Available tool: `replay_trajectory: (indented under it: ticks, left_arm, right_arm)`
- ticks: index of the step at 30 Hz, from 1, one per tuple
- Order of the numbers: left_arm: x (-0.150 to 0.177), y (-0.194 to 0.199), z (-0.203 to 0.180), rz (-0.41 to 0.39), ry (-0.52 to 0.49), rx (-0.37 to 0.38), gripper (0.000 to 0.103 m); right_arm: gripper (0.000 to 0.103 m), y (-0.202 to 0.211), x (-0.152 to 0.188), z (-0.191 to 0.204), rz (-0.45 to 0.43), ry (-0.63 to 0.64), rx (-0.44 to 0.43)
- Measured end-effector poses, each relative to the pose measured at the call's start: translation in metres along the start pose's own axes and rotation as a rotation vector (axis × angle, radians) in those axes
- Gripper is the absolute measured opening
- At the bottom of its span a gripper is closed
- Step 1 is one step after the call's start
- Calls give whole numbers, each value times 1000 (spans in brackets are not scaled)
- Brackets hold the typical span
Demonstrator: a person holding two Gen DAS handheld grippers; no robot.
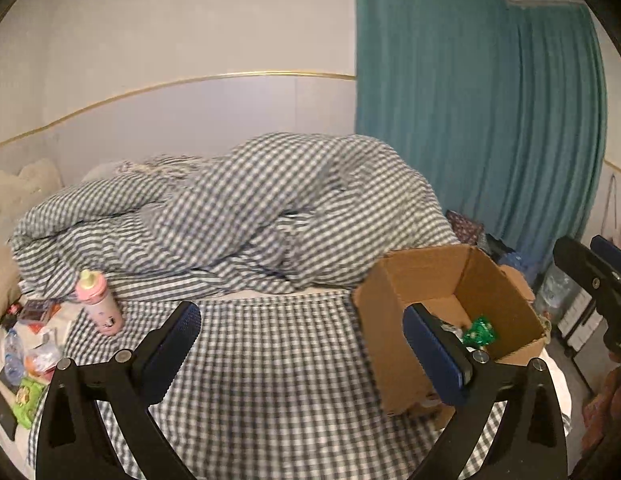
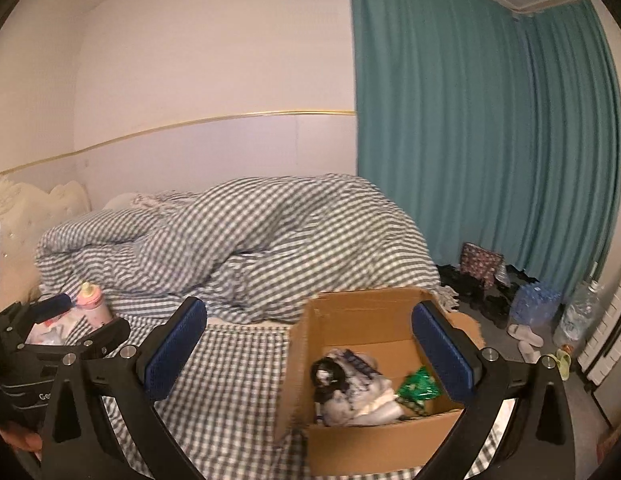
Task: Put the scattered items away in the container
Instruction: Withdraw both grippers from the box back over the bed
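An open cardboard box (image 1: pixel 414 280) (image 2: pixel 350 440) stands on the checked bed sheet. Inside it lie a green packet (image 1: pixel 480 332) (image 2: pixel 420 386) and a heap of white and black items (image 2: pixel 350 384). A pink bottle (image 1: pixel 100 300) (image 2: pixel 92 304) stands to the left, beside scattered packets (image 1: pixel 30 356) at the bed's left edge. My left gripper (image 1: pixel 306 350) is open and empty over the sheet, left of the box. My right gripper (image 2: pixel 310 352) is open and empty in front of the box. Each gripper shows at the edge of the other's view.
A rumpled checked duvet (image 1: pixel 238 208) is piled behind the box and bottle. A teal curtain (image 2: pixel 490 140) hangs at the right. On the floor beyond the bed are water bottles (image 2: pixel 534 304), slippers (image 2: pixel 524 336) and a white radiator (image 2: pixel 606 344).
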State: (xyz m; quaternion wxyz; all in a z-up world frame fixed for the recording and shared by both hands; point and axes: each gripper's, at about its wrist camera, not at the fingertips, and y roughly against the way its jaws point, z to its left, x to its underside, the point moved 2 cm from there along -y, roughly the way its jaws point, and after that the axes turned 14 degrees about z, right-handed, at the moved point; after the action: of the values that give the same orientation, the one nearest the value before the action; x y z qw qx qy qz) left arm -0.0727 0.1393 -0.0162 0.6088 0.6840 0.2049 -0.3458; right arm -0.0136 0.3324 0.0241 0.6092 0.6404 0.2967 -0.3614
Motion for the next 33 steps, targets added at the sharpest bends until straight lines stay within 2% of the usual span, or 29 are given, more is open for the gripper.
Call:
replay_trajectory:
  ticks: [8, 20, 33]
  left_arm:
    - [11, 17, 48, -15, 57, -45, 103]
    - [27, 43, 99, -39, 102, -103, 103]
    - [39, 69, 139, -55, 145, -167, 103]
  right_arm:
    - [103, -1, -1, 44, 8, 54, -48]
    - [103, -2, 5, 93, 22, 96, -100]
    - [103, -10, 18, 131, 56, 134, -148]
